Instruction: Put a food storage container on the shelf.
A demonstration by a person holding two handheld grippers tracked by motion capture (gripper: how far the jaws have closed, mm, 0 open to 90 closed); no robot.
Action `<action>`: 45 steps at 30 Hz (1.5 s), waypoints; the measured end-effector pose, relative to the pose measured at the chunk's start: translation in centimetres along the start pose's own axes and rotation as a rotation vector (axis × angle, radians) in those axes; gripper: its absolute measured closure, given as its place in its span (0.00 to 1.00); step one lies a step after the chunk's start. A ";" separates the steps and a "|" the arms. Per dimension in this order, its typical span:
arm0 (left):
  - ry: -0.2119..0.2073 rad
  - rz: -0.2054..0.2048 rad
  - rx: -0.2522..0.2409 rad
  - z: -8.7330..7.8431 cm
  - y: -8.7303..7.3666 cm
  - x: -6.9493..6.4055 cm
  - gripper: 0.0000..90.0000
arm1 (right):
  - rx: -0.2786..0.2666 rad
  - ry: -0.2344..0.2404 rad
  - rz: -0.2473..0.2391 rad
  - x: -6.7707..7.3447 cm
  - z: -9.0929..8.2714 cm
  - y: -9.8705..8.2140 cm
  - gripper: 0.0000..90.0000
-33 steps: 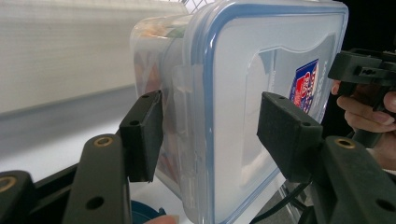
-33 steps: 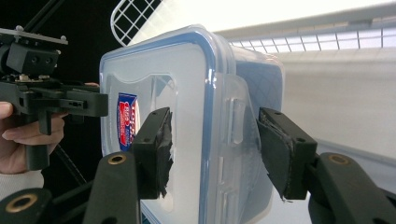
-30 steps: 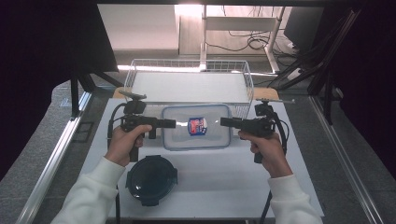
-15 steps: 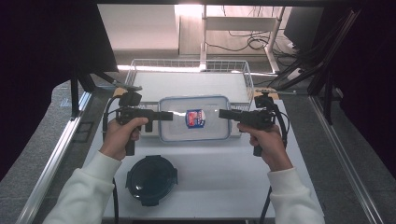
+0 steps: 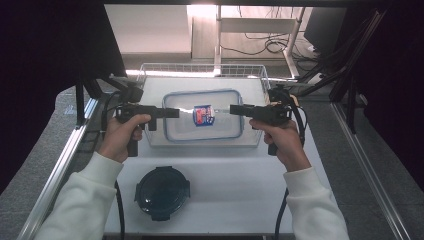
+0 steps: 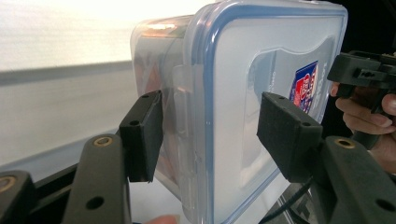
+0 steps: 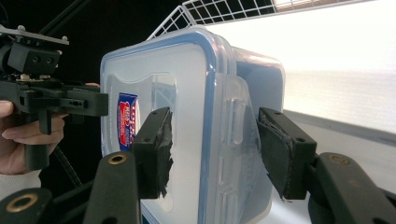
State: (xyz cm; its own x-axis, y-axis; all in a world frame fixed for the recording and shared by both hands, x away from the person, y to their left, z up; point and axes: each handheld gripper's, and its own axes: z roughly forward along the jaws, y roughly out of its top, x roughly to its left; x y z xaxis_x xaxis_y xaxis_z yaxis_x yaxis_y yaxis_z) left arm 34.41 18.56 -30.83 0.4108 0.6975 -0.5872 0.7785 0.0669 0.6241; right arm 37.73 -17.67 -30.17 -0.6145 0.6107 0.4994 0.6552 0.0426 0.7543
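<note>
The white table [image 5: 235, 190] is the biggest thing here, with plenty of bare surface on the near side, and the clear rectangular lidded container [image 5: 204, 116] hangs above its far half, carried between two grippers. Just beyond it sits the wire basket [image 5: 200, 68], its rim close behind the container's far edge, and that rim is the edge to watch: judging by the spacing, a low or tilted carry could clip the wire and twist the box out of both grips. Dark frame struts flank the table left and right, so sideways room is tight; up and forward looks open.

The left gripper [image 5: 170, 113] has its jaws half closed on the container's left end, one pad on the lid face, one on the body by the latch flap [image 6: 182, 100]. The right gripper [image 5: 236, 109] does the same on the right end, pads [image 7: 156, 149] squeezing across lid and wall. Smooth plastic, small pads: if either hand drifts apart or rises unevenly, my guess is the box pivots and slips.

Near left, the round dark lidded container [image 5: 162, 192] sits on the table, well clear of the carry.
</note>
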 end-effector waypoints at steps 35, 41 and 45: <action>0.003 0.023 0.000 0.7 6.6 1.6 0.46 | -0.014 0.004 -0.004 -1.6 2.3 5.6 0.51; 0.002 0.023 0.007 1.4 8.4 2.1 0.46 | -0.016 0.000 0.010 -2.4 2.8 7.0 0.51; 0.003 0.022 0.020 2.0 9.3 2.6 0.46 | -0.011 -0.004 0.033 -3.2 3.4 7.7 0.51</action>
State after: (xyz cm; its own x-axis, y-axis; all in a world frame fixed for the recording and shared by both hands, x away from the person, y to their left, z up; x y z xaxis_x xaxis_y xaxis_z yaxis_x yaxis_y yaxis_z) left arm 43.70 19.58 -27.56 0.4264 0.7010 -0.5716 0.7784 0.0375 0.6267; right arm 46.24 -16.62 -27.40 -0.5909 0.6149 0.5222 0.6702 0.0137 0.7421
